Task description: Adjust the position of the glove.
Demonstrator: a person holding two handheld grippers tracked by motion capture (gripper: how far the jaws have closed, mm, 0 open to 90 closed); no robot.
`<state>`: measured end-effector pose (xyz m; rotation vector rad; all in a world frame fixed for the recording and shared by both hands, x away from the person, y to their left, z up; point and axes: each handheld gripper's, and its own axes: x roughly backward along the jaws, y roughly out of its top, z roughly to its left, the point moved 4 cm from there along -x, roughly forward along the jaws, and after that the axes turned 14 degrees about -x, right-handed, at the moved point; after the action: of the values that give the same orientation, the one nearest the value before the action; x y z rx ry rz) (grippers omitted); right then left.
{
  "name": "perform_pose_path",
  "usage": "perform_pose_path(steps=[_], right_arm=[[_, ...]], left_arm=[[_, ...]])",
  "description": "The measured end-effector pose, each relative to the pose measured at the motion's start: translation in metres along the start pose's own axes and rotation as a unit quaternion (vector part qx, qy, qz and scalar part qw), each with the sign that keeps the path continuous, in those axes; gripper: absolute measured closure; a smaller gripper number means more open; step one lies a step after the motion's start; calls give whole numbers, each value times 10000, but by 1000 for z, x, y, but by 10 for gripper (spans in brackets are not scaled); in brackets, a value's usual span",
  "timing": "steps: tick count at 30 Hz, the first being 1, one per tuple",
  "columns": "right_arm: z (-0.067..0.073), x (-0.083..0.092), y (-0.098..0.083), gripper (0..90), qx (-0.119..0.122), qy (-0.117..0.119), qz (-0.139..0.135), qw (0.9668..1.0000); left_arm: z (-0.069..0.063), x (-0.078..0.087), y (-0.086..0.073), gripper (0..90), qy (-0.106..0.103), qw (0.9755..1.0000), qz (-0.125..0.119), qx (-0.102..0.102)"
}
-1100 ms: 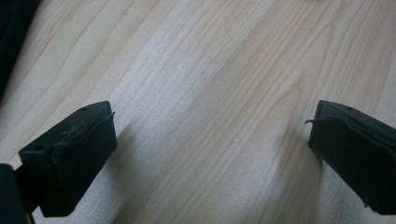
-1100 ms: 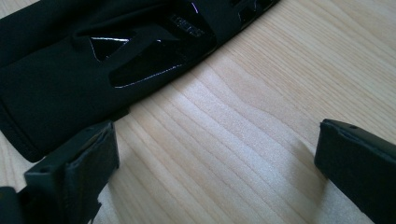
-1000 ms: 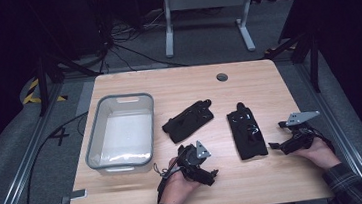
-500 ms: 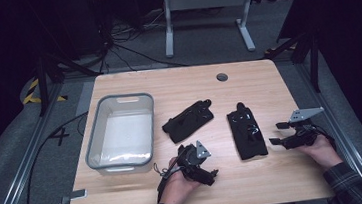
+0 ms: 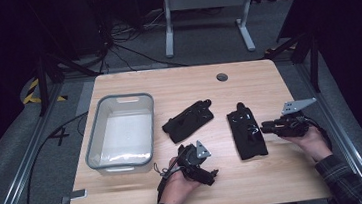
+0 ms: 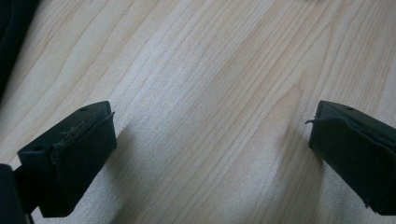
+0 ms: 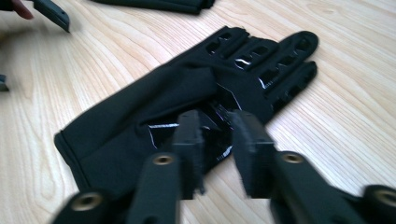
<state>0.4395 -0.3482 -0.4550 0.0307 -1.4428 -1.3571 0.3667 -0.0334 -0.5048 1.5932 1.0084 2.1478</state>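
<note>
Jaws of the left gripper (image 5: 195, 167) stand wide apart over bare wood near the front edge of the counter (image 5: 177, 84), holding nothing; those of the right gripper (image 7: 217, 140) are nearly together, a narrow gap left between them, poised at the edge of the right glove (image 7: 187, 93) and not yet clamped on it. Toward the left edge sits a clear plastic bin (image 5: 120, 132), apparently empty. At centre lies the left glove (image 5: 188, 120), set diagonally; the right glove lies just beyond it, toward the right edge, fingers pointing to the far edge. The step in hand appears to be a pick-up of the right glove: the jaws should probably part a little, pinch a fold of cloth at the palm or cuff rather than a shiny patch, and lift cleanly. The right gripper view is motion-blurred, so contact between jaws and cloth cannot be judged. The left glove is cut off at that view's top edge.
</note>
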Motion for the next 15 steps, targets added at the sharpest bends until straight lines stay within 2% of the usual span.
perform_pose_path(steps=[4,9,15], right_arm=[[1,-6,6,890,-9,95,26,10000],[1,-16,11,895,13,155,97,9998],[-2,-31,16,895,54,105,177,9998]], left_arm=[[0,0,0,11,-1,10000,1,1],[0,0,0,10,0,10000,1,0],[0,0,0,10,-1,10000,0,0]])
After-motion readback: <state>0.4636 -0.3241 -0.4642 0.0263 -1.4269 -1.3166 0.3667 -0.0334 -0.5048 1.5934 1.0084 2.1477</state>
